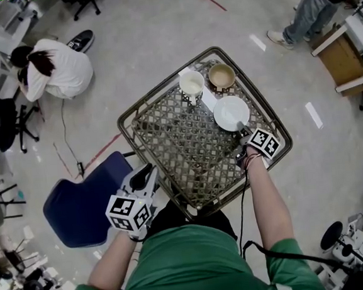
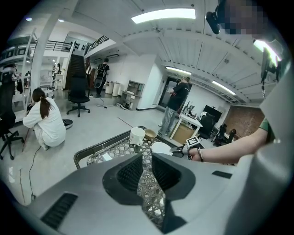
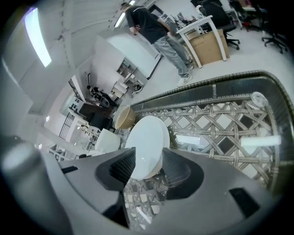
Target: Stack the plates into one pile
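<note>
A white plate (image 1: 231,113) lies at the right of the lattice-topped table (image 1: 127,124), just in front of a brown bowl (image 1: 221,76) and a white cup (image 1: 191,83). My right gripper (image 1: 240,130) reaches over the plate's near edge. In the right gripper view the plate (image 3: 147,137) fills the space between the jaws, which stand apart around its rim, so the right gripper (image 3: 148,166) is open. My left gripper (image 1: 147,171) hangs off the table's near left corner, clear of everything. In its own view the left gripper (image 2: 147,172) has a narrow gap and holds nothing.
A white card (image 1: 209,98) lies between the cup and the plate. A blue chair (image 1: 79,207) stands left of the table. One person in white (image 1: 58,68) crouches at the far left; another stands at the top right (image 1: 308,10) by a wooden box (image 1: 344,57).
</note>
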Available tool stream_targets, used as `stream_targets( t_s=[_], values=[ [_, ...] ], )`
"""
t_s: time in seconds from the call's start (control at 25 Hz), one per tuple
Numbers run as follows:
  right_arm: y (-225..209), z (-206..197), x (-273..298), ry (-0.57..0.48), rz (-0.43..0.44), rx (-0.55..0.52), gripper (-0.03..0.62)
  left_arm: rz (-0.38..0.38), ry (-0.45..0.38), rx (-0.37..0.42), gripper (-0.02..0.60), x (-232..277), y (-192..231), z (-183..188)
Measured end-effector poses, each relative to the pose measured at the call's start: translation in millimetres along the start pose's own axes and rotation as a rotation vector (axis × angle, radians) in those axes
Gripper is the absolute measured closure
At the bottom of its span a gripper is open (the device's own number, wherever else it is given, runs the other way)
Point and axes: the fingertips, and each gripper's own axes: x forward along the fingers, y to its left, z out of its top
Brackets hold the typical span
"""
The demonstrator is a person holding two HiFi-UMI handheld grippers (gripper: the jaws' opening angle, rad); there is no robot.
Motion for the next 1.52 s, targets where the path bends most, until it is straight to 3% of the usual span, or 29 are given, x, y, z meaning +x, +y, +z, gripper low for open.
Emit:
stream_targets(
  t_s=[0.2,0.32,0.44,0.64,0.92,1.08,1.28,1.52],
  values=[
    [6,-1,3,0.052,-0.063,-0.176,0.315,0.001,-0.005,0.001,0.509,-4,3,0],
    [13,6,-8,0.024,-0.096,-0.250,0.313,-0.002,-0.016,0.002,0.509,-4,5,2],
    [37,16,-25,-0.028,-0.069,-0.336,0.316,-0.010,-0.033,0.005,0.509,-3,5,7],
    [97,36,-69,-0.122,0.043,-0.457,0.465,-0.027,-0.092,0.016,0.509,-2,2,25],
    [209,55,-163,-0.297,0.210,-0.745,0.556,-0.048,-0.192,0.047,0.509,-8,-5,61],
    [268,60,-217,-0.432,0.271,-0.902,0.569,-0.068,-0.259,0.085,0.509,-14,-12,89],
    [314,40,-284,-0.551,0.318,-1.001,0.568,-0.098,-0.333,0.124,0.509,-40,-32,118],
    [349,30,-352,-0.684,0.301,-1.129,0.568,-0.145,-0.440,0.169,0.509,-67,-62,163]
  ],
)
